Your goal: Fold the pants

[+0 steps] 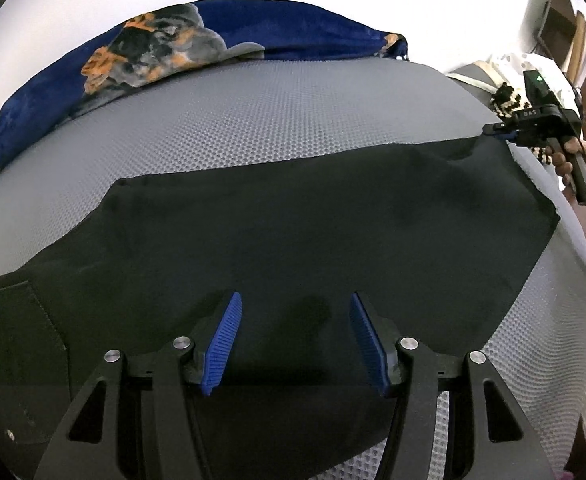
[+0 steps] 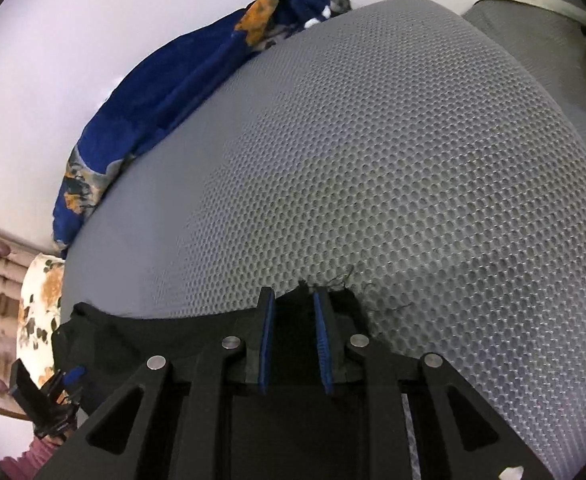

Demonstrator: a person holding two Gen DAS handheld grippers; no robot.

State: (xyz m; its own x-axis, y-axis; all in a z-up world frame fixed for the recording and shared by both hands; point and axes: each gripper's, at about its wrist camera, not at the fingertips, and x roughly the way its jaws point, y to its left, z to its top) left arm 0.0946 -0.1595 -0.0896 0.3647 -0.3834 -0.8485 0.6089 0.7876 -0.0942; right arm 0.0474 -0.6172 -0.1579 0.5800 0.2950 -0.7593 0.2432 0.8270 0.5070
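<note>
While the black pants [image 1: 293, 224] lie spread flat across the grey honeycomb-textured mattress [image 1: 277, 120], the work in hand appears to be setting up a fold, with only one end of the garment secured. Right gripper [image 2: 293, 300]: its blue-padded jaws stand narrowly apart with the frayed corner of the hem pinched between them; the left wrist view shows that same corner drawn to a slightly raised peak at the tool. Left gripper [image 1: 295, 300]: jaws wide apart, nothing held, hovering over the waist end near the stitched back pocket [image 1: 17, 360]; whether the tips touch the cloth cannot be determined. Recommendation: the left tool should close on the waistband edge nearest it, taking both layers, before either end is lifted, since a single-layer bite would likely let the lower layer trail. Both ends should then rise together and travel evenly, keeping the cloth taut enough to avoid a sag in the middle. A blue patterned blanket [image 1: 197, 40] lies bunched along the far edge, well apart from the garment, and should not interfere.
</note>
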